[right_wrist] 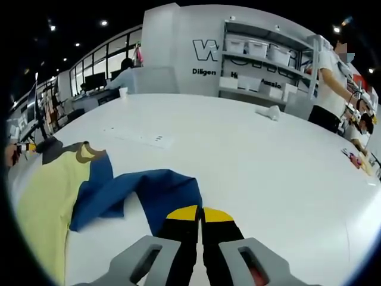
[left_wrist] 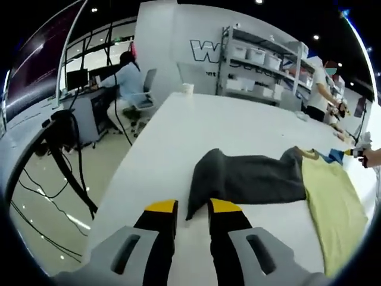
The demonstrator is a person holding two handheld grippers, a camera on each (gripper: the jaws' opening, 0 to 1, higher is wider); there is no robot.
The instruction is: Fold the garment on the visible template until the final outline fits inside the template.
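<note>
Left gripper [left_wrist: 191, 208] rises from 6 o'clock in the left gripper view, its 2 yellow-tipped jaws standing apart with a gap between them; the lower corner of the grey sleeve [left_wrist: 250, 176] hangs down into that gap, but I cannot tell whether the jaws touch the cloth. That grey sleeve lies flat on the white table [left_wrist: 196, 125], running from the centre toward 3 o'clock, where it joins the yellow body of the garment [left_wrist: 333, 205]. At 3 o'clock a bit of blue cloth shows at the collar, beside a hand [left_wrist: 372, 156] at the edge.

Right gripper [right_wrist: 200, 213] comes up from 6 o'clock in the right gripper view with its 2 yellow tips nearly together, pinched on the edge of the blue sleeve [right_wrist: 149, 193]. This sleeve spreads rumpled from the jaws toward 9 o'clock, meeting the yellow body at 8 o'clock, with the mustard collar [right_wrist: 83, 154] at 9 o'clock. A faint outlined white sheet [right_wrist: 140, 137] lies on the table at 10 o'clock, apart from the garment.

Beyond the table, shelving with white bins [right_wrist: 262, 53] stands at 1 o'clock, a standing person [right_wrist: 330, 83] at 2 o'clock, and a seated person [left_wrist: 128, 80] at 11 o'clock in the left gripper view
</note>
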